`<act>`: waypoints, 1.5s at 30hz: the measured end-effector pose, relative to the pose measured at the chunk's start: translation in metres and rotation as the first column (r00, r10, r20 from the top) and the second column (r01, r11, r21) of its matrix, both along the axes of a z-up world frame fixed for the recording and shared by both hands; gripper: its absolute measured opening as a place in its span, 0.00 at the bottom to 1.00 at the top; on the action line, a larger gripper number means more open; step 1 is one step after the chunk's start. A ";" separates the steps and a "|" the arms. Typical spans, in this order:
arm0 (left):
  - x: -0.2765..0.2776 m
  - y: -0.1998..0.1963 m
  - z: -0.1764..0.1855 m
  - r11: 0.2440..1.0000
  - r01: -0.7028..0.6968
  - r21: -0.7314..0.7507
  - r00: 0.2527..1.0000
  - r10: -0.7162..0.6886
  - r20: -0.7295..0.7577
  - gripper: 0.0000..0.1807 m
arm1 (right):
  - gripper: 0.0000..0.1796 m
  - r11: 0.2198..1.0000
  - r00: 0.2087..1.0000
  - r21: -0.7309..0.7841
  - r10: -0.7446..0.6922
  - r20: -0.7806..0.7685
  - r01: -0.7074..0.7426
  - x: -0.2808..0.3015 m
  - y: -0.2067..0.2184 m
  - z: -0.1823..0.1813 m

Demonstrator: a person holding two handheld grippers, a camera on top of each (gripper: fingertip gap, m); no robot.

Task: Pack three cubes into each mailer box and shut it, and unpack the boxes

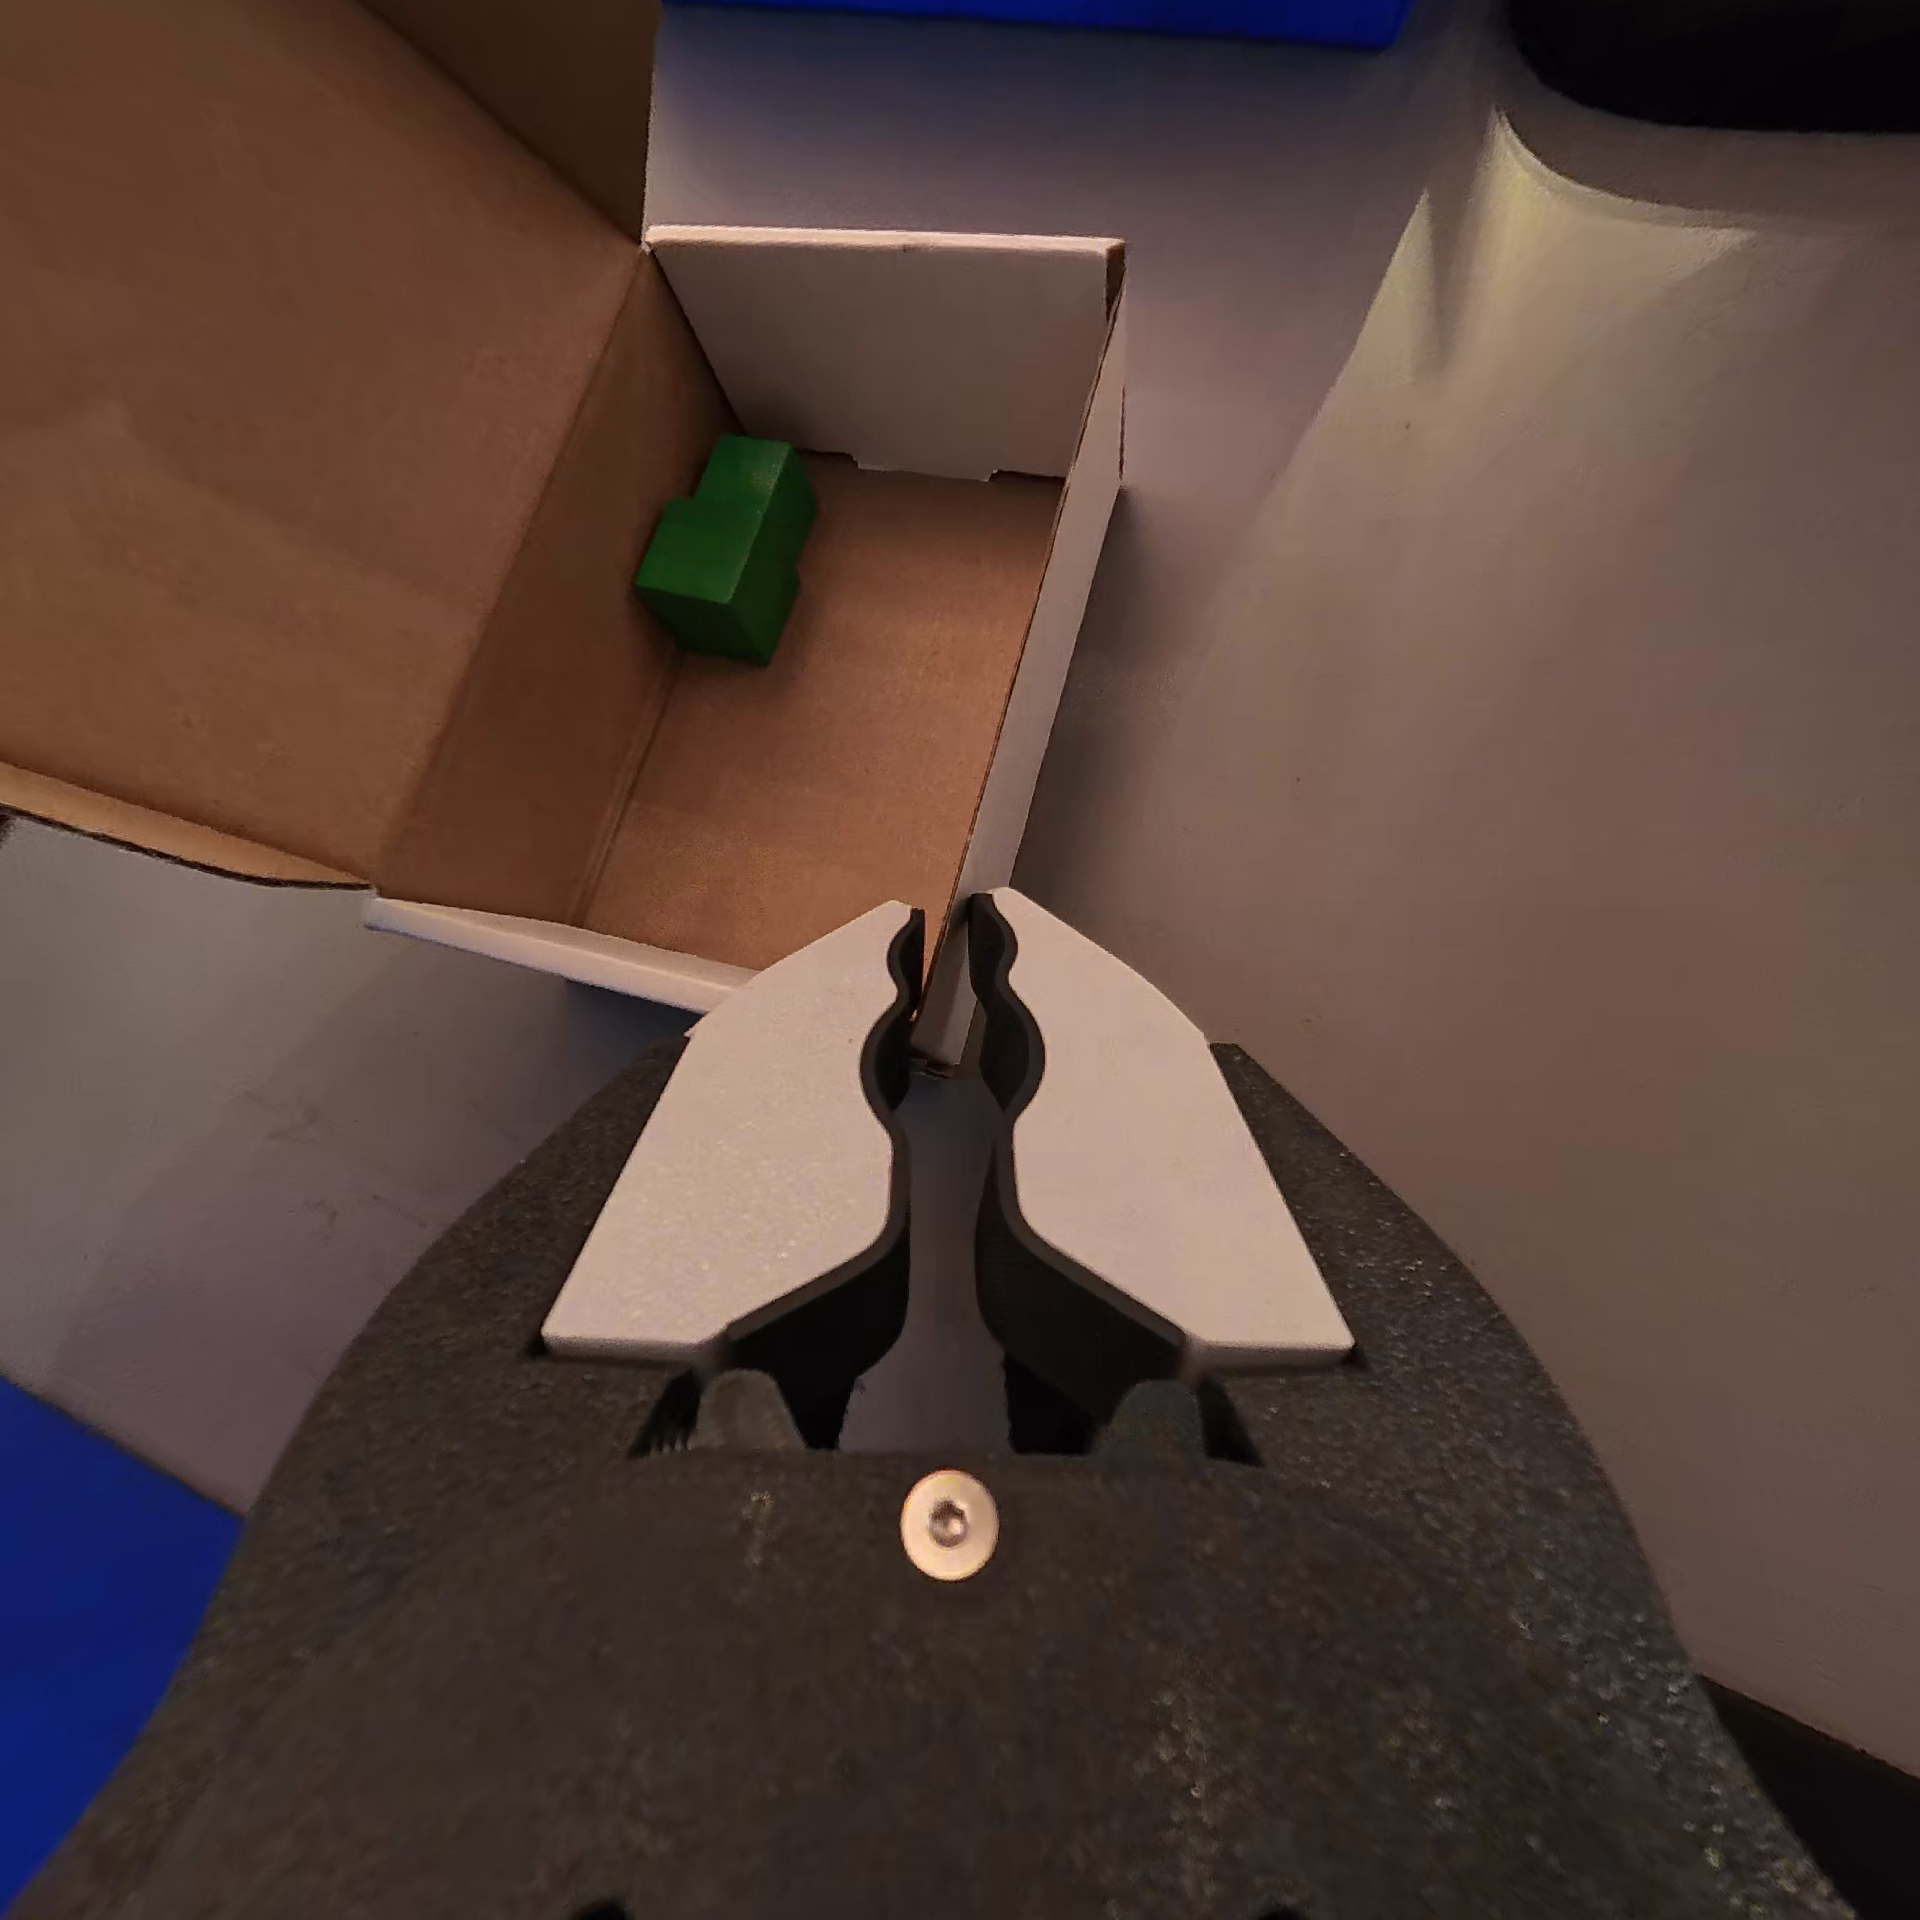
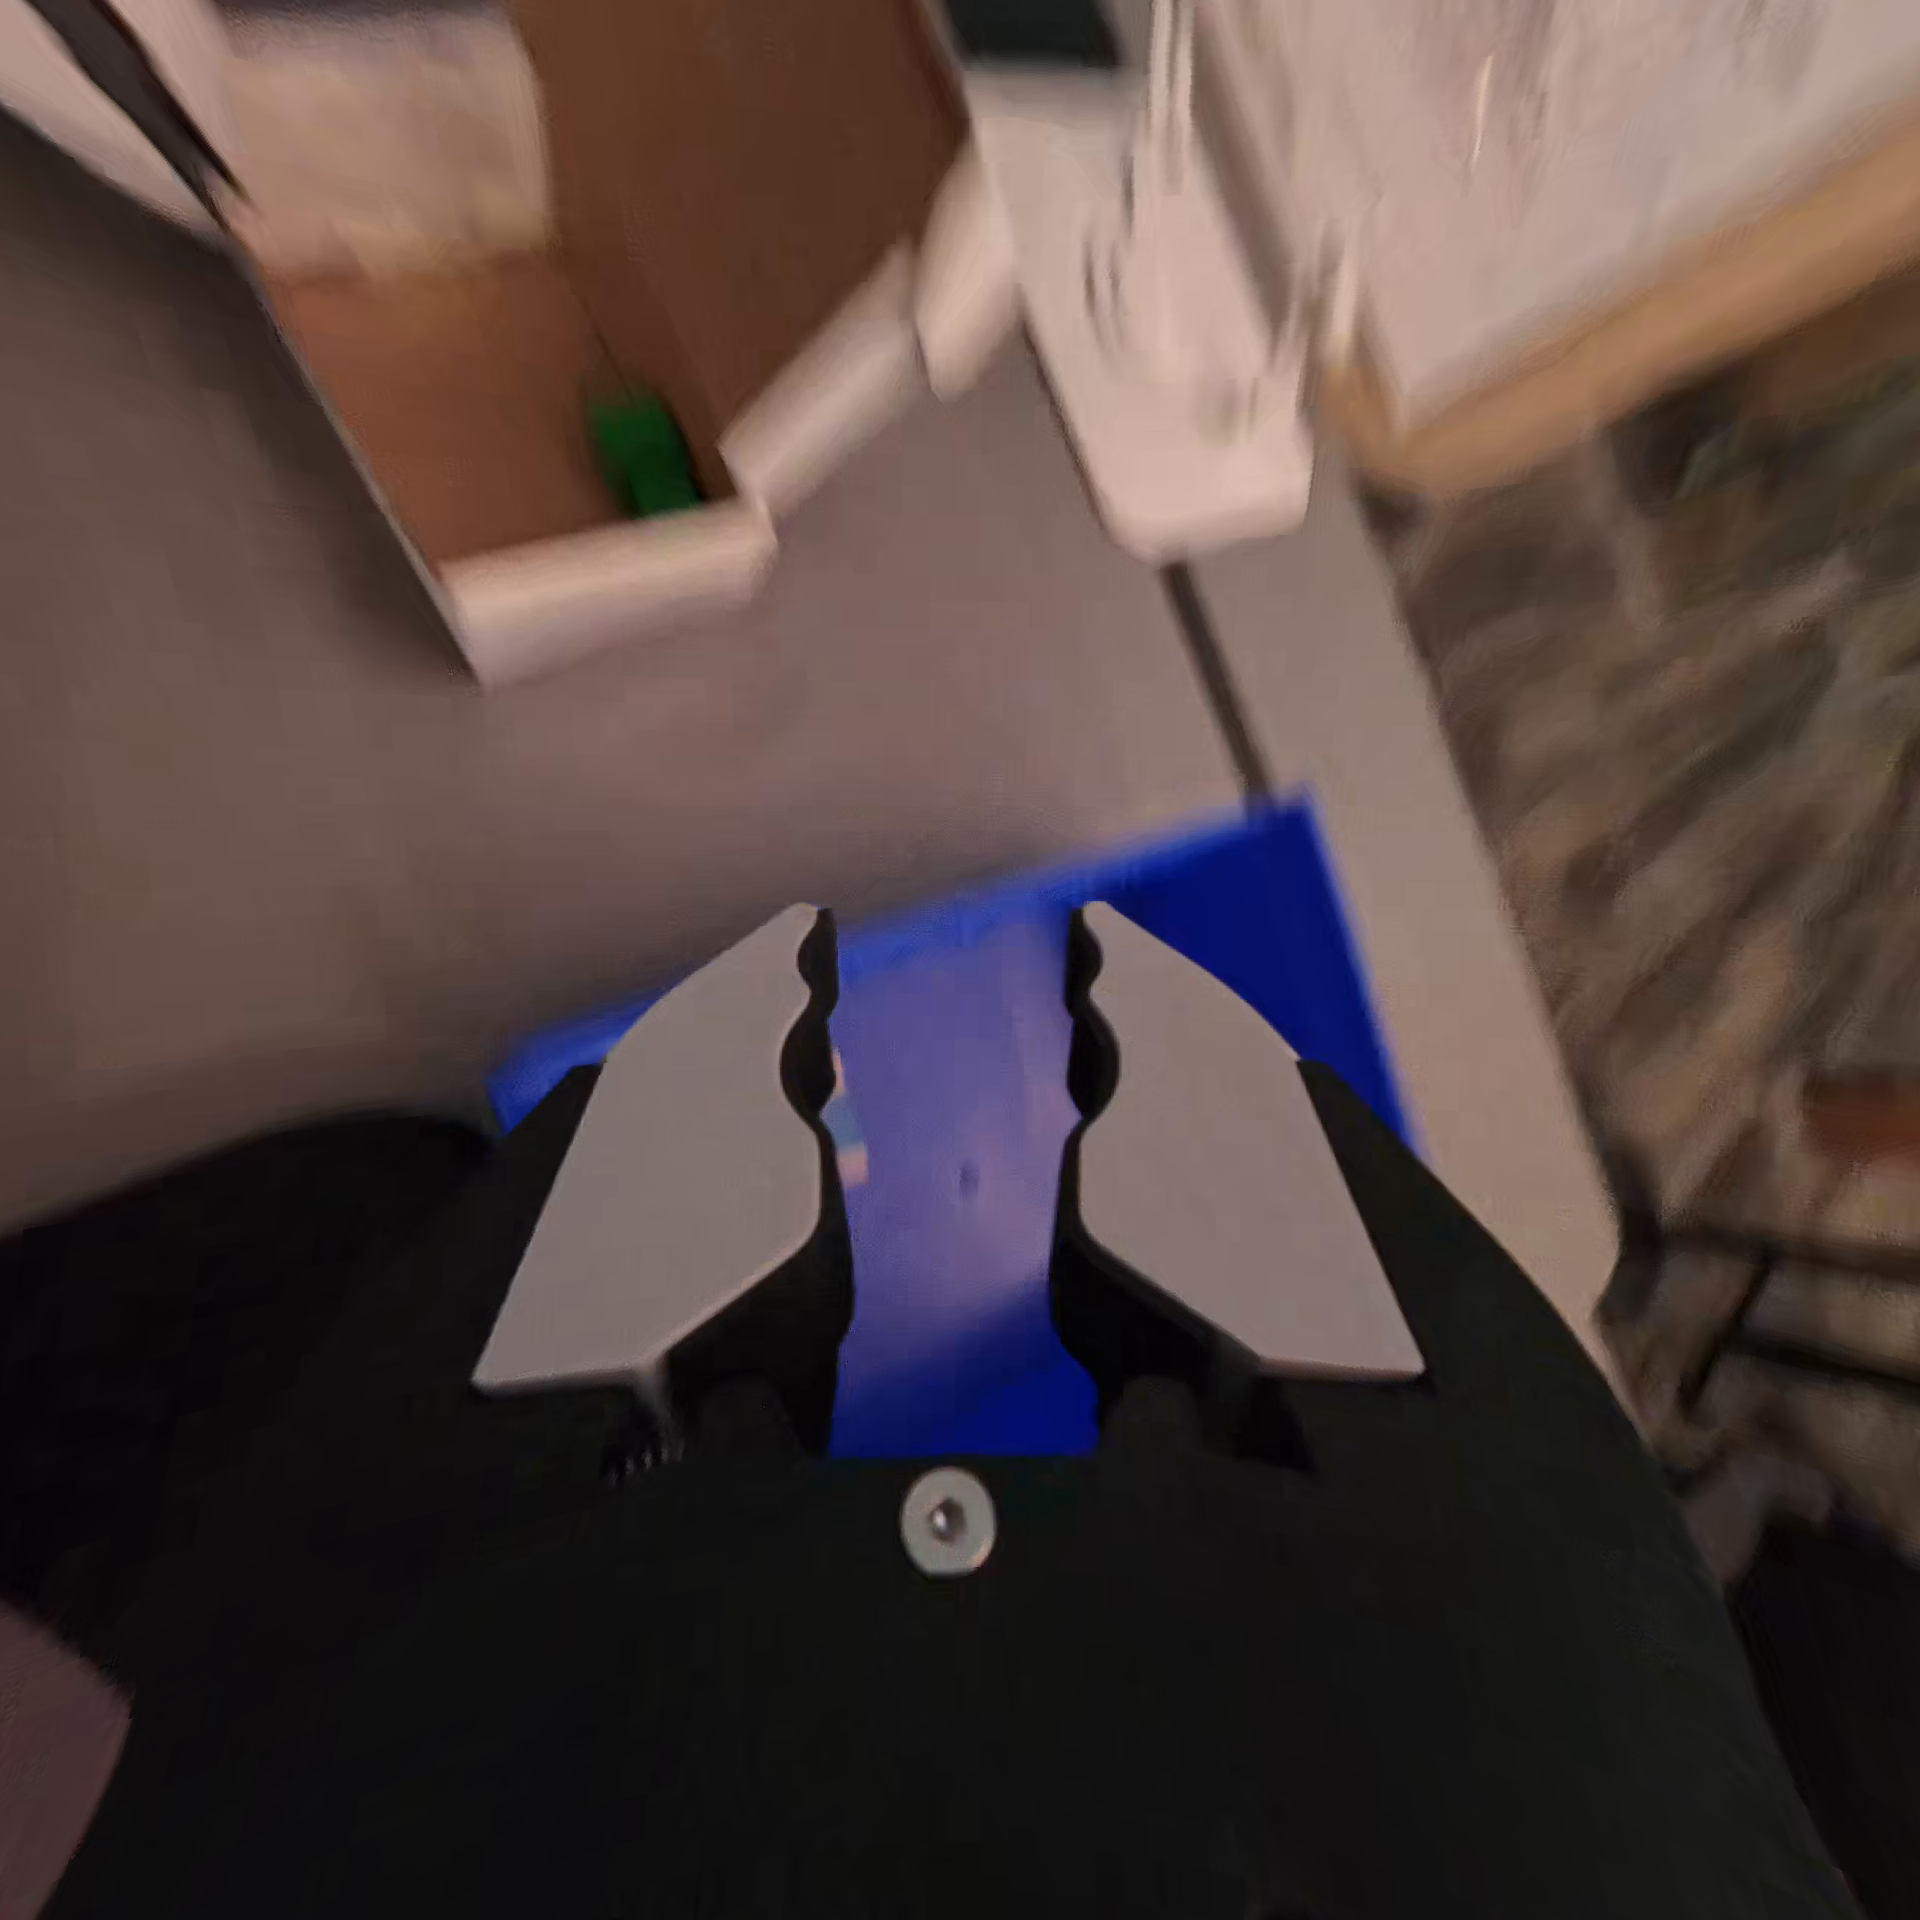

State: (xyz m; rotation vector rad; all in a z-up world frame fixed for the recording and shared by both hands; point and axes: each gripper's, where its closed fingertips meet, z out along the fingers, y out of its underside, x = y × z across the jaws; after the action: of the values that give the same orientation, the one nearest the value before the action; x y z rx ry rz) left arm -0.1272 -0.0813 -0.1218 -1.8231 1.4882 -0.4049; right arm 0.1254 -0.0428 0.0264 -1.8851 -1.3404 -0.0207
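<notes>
An open white mailer box (image 1: 1049,665) with a brown inside stands on the grey table, its lid (image 1: 260,416) folded back to the left. Two green cubes (image 1: 732,551) lie together in its far left corner. My left gripper (image 1: 945,920) is shut on the box's near right wall corner. In the blurred right wrist view the same box (image 2: 613,582) and the green cubes (image 2: 639,457) show at upper left. My right gripper (image 2: 951,925) is open and empty above a blue tray (image 2: 1247,935).
A second white box (image 2: 1195,447) lies right of the open one in the right wrist view. The table's edge (image 2: 1455,935) runs down the right, with patterned floor beyond. Blue patches show at the left wrist view's top and lower left (image 1: 94,1558). My hands' fingertips stand some 30 centimetres from each other.
</notes>
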 end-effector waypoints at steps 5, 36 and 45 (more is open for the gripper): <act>0.000 0.000 -0.001 1.000 0.001 0.014 1.000 0.000 -0.013 0.04 | 0.21 0.901 0.886 0.048 0.432 -0.168 -0.431 -0.171 -0.026 0.003; 0.001 -0.001 -0.001 0.999 0.017 0.032 1.000 -0.016 -0.024 0.04 | 0.23 0.916 0.882 -0.257 0.377 0.283 -0.309 -0.209 0.034 -0.157; 0.000 -0.001 -0.001 0.999 0.016 0.031 0.999 -0.015 -0.029 0.04 | 0.17 0.906 0.894 -0.292 0.378 0.241 -0.305 -0.209 0.031 -0.146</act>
State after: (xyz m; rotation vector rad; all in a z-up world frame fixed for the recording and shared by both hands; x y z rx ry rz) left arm -0.1268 -0.0826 -0.1230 -1.8009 1.5204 -0.3625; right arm -0.0832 -0.0123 -0.1192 -1.8678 -1.9499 0.0524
